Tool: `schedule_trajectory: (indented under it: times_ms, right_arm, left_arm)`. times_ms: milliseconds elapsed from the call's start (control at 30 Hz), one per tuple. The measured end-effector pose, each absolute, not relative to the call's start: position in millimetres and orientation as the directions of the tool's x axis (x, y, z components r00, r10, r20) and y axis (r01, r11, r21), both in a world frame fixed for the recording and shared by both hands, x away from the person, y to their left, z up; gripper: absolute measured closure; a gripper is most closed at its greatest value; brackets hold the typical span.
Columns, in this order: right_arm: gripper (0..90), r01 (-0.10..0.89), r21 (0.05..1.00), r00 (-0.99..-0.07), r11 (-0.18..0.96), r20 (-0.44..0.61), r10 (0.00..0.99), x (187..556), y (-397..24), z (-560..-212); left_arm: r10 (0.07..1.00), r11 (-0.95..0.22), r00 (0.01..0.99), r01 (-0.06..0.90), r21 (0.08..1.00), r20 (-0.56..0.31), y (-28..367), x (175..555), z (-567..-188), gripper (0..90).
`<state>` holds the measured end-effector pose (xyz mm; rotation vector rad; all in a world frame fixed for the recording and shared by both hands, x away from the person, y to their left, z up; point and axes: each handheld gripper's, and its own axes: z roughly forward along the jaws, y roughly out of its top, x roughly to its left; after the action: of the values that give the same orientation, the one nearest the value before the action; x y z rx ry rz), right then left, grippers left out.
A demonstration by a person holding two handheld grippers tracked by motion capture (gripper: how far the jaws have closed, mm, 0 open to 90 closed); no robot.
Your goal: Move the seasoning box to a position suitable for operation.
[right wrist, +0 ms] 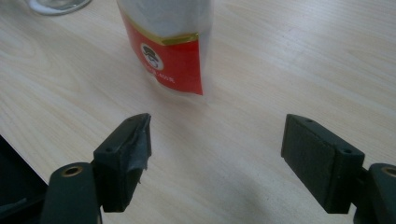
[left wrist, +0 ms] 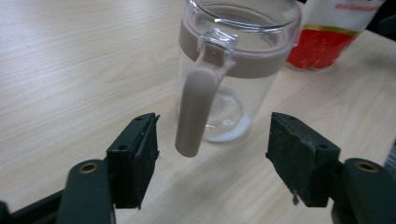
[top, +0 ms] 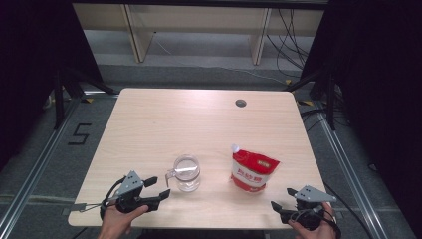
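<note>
Black and spread wide, the left tongs point(top: 158, 187) sit low near the table's near edge, gripping nothing; in the left gripper view the taupe handle point(left wrist: 196, 109) of the clear plastic jug with a taupe band round its rim point(top: 186, 173) hangs in front of the gap between the two pads, touching neither. That jug stands upright on the pale wood-grain table point(top: 164, 124), just right of the left tongs, with a little white residue at its bottom; its top is cut off in the left gripper view. To its right, apart from it, stands the red-and-white soft pouch with a white corner spout point(top: 253, 171), upright and slightly slumped; its printing is too small to read from above, and in the right gripper view its upper part is cut off by the frame. The right tongs point(top: 281, 198) rest near the table's front right corner, also parted wide and bare, pointing toward the pouch with bare tabletop between pads and pouch. The person's hands are cut off at the bottom of the high view. Beyond the jug and pouch the table lies open up to a small dark round grommet point(top: 241, 103) near the far edge, and the left half offers free room too.
</note>
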<state>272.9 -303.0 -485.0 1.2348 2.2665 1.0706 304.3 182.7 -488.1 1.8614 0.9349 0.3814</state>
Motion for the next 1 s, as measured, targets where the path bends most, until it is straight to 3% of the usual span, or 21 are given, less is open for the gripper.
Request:
schedule_trajectory:
  times_ms: [100,267,567,1000]
  right_arm:
    - [25.3,0.532,0.762,-0.586,0.369,0.017,0.810,275.7,-304.4,-486.4]
    - [25.3,0.567,0.746,-0.573,0.349,0.054,0.818,273.3,-301.4,-486.8]
    - [25.3,0.537,0.748,-0.607,0.390,0.021,0.795,275.5,-300.7,-488.0]
    - [25.4,0.527,0.754,-0.609,0.391,0.014,0.793,275.3,-300.6,-487.6]
  left_arm:
    - [0.744,-0.249,0.659,0.425,0.870,-0.109,178.2,308.0,-488.4,39.2]
    - [0.750,-0.283,0.657,0.423,0.861,-0.076,169.2,317.1,-492.6,49.2]
    - [0.767,-0.243,0.636,0.410,0.879,-0.085,167.7,321.1,-492.9,68.5]
    - [0.765,-0.278,0.643,0.387,0.879,-0.041,168.9,323.1,-490.6,72.6]
